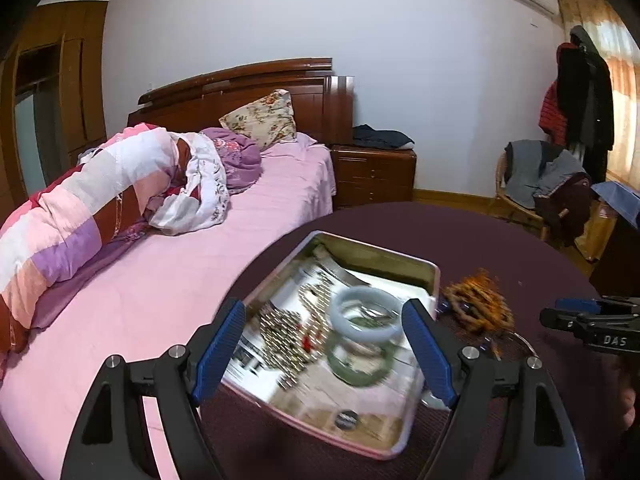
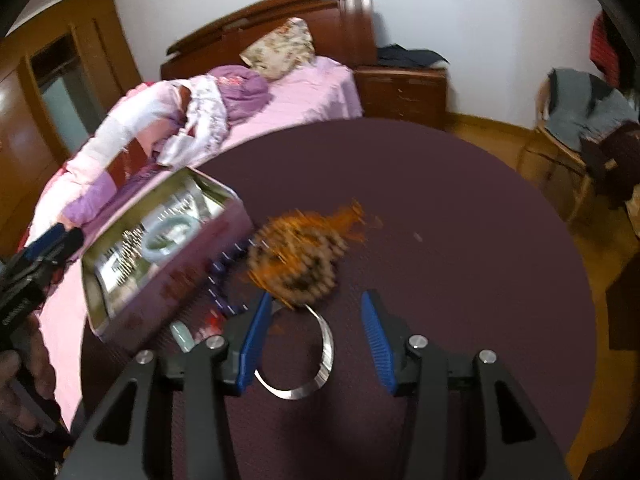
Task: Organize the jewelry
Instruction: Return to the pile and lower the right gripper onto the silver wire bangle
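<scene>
On the round maroon table [image 2: 460, 200], the open right gripper [image 2: 316, 340] hovers over a silver bangle [image 2: 326, 350]; the open left gripper [image 1: 324, 344] hangs above the tin [image 1: 394, 258] holding jade bangles [image 1: 366, 314]. Risk: thin metal slipping sideways. Only the right view shows the bangle whole; the left reveals the tin's contents.

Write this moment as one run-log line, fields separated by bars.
left hand-held gripper: open above tin box | right hand-held gripper: open, over silver bangle | wooden bead bracelet: on table | pale bangle: inside tin
</scene>
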A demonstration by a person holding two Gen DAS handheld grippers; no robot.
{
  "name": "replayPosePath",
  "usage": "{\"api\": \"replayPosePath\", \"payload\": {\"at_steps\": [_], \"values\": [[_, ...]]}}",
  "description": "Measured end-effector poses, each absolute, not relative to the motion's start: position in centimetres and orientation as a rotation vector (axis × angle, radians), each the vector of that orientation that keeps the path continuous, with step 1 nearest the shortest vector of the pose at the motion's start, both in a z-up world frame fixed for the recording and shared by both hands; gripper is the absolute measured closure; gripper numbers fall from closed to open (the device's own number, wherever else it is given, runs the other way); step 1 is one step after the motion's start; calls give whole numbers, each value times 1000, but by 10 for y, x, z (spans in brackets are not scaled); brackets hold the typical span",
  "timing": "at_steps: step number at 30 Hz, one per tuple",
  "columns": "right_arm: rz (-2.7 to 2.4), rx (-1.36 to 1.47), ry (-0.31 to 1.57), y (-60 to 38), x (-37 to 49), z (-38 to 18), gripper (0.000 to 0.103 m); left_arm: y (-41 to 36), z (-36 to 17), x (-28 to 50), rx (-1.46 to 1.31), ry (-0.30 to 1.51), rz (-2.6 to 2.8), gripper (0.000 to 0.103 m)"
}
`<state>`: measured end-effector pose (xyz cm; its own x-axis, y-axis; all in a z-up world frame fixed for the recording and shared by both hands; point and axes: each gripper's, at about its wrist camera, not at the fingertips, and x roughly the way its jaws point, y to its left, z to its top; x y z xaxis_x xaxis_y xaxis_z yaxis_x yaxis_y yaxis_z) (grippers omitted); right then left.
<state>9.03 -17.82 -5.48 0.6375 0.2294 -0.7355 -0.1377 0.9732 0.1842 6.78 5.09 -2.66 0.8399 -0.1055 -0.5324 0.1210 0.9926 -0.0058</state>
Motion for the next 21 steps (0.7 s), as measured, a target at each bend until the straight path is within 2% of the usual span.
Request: {"api": "replayPosePath", "payload": {"at_steps": [8,13,16,17,21], "values": [[236,89,897,-165,91,-71,55,26,-37,50,41,601,-165,22],[214,72,944,-165,96,-86,64,14,-41,44,53,609,-179,22],[191,42,946,-167,94,-90,81,8,-44,42,60,618,-188,22],[193,39,949,-169,93,-90,90,6,-44,42,63,620,-191,22],[176,28,938,-178,87,-90,95,-5,-44,37,81,619,-203,22]]}}
